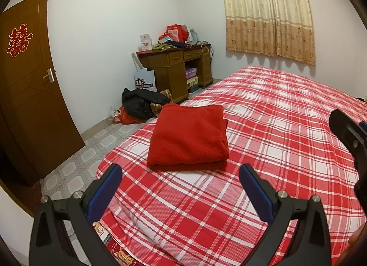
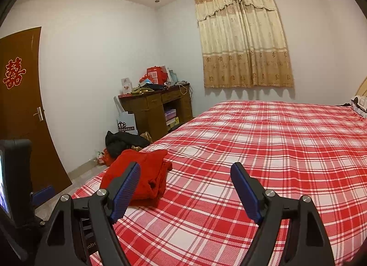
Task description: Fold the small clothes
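Red fleece, folded into a thick squarish bundle, is the garment (image 1: 188, 136) I am working on. It lies near the left edge of the bed (image 1: 263, 110), close to the bed's near left corner, on a red-and-white checked sheet.

From my left gripper (image 1: 181, 193) the garment sits straight ahead, just beyond the fingertips and apart from them. From my right gripper (image 2: 187, 193) it lies ahead and off to the left, partly hidden behind that gripper's left finger, so my left hand is the nearer one. Seen from the left wrist, the bundle runs slightly longer away from me than across, though the curved lens makes that hard to judge.

Both grippers stand wide open and empty, hovering above the sheet.

The top of the garment looks smooth and flat, with stacked layers showing along its near edge. On its right side the layers are looser and a little rumpled. The fold looks finished or nearly so; any tidying would likely fall on that right side.
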`<state>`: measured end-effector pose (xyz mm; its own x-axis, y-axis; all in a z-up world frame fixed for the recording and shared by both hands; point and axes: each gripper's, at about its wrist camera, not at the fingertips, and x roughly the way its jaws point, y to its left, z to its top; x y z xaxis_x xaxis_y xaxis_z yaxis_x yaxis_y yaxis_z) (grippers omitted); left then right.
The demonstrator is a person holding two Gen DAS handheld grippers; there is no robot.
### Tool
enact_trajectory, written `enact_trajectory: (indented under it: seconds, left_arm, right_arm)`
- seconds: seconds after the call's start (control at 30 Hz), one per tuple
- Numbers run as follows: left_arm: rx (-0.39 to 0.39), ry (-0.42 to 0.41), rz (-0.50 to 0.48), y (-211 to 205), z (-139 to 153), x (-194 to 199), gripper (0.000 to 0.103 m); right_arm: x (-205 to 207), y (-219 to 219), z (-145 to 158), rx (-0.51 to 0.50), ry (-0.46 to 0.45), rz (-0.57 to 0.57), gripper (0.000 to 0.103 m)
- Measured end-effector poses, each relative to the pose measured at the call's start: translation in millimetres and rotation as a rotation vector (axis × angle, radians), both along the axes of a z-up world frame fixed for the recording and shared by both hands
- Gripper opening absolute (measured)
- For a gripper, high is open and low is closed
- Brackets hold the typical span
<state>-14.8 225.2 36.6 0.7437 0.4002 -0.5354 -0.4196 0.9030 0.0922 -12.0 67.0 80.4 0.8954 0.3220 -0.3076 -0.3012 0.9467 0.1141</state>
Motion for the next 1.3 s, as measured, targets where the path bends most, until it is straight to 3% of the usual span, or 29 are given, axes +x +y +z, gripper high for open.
enact_trajectory:
  seconds: [1.3]
  left_arm:
    - [-0.001, 0.051, 0.041, 9.5, -8.4, 9.2, 0.103]
  right_arm:
    - [7.9, -6.6, -10.2, 0.009, 0.05, -0.011, 0.081]
